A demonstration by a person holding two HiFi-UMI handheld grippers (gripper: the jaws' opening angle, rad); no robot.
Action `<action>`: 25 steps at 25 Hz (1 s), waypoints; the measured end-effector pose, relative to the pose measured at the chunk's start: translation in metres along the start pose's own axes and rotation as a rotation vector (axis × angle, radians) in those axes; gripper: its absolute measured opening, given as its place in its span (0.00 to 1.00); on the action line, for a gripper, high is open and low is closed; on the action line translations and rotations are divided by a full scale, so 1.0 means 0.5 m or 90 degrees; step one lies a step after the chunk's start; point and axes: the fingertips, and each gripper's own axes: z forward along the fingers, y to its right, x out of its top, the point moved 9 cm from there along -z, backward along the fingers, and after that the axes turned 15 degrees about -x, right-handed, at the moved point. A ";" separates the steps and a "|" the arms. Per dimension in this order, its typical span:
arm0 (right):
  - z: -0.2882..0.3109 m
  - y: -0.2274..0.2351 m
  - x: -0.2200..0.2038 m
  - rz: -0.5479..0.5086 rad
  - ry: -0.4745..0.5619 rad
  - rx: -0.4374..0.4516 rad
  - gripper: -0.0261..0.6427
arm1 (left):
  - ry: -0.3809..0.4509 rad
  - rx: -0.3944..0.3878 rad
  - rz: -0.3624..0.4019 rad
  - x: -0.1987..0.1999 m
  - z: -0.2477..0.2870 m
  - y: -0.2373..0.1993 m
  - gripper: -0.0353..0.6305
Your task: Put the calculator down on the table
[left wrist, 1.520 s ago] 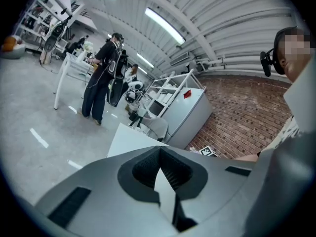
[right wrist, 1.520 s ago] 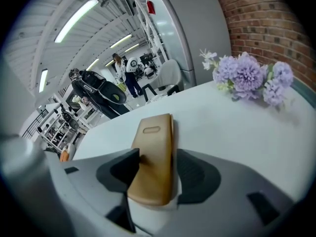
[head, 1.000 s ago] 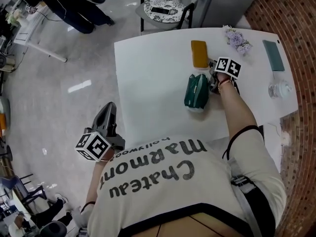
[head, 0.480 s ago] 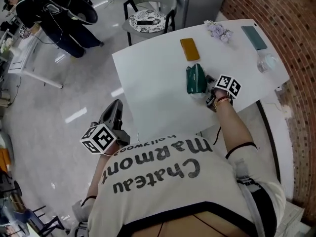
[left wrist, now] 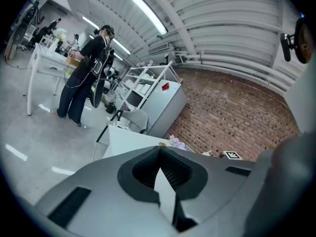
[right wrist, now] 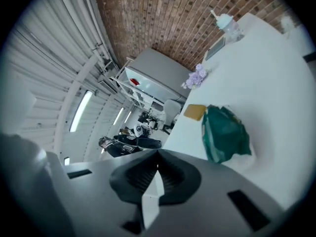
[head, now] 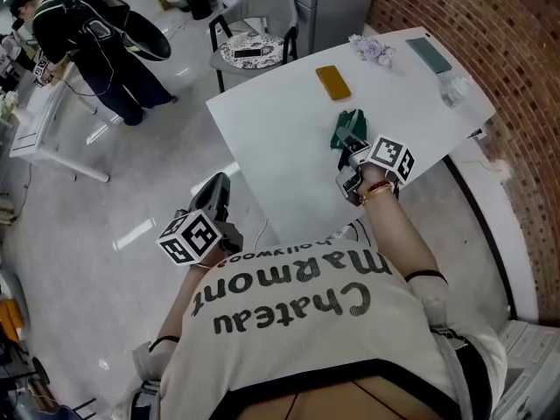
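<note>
My right gripper hangs over the near edge of the white table, just short of a crumpled green bag. It is shut and holds nothing; in the right gripper view its jaws meet with nothing between them, and the green bag lies ahead on the table. A flat teal slab at the far corner and a yellow flat block also lie on the table. I cannot tell which is the calculator. My left gripper is off the table's left side over the floor, shut and empty.
A sprig of pale flowers and a clear bottle stand near the far edge. A chair sits behind the table. A person in dark clothes stands at a desk far left. A brick wall runs along the right.
My right gripper has drawn back from beside the green bag toward the table's near edge and risen. The left gripper has drifted a little toward the table.
</note>
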 end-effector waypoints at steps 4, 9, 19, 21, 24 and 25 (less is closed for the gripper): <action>-0.036 -0.086 -0.063 -0.025 0.008 0.046 0.04 | 0.000 -0.018 0.008 0.009 -0.032 -0.005 0.06; -0.079 -0.181 -0.115 -0.077 0.023 0.091 0.04 | 0.017 -0.050 0.028 0.033 -0.067 -0.007 0.06; -0.178 -0.275 -0.115 -0.290 0.122 0.159 0.04 | 0.064 -0.081 0.057 0.045 -0.077 0.038 0.06; -0.185 -0.288 -0.122 -0.321 0.132 0.153 0.04 | 0.072 -0.085 0.056 0.046 -0.088 0.040 0.06; -0.190 -0.305 -0.131 -0.360 0.138 0.143 0.04 | 0.079 -0.083 0.055 0.056 -0.105 0.040 0.06; -0.192 -0.303 -0.128 -0.372 0.139 0.139 0.04 | 0.080 -0.082 0.055 0.056 -0.105 0.045 0.06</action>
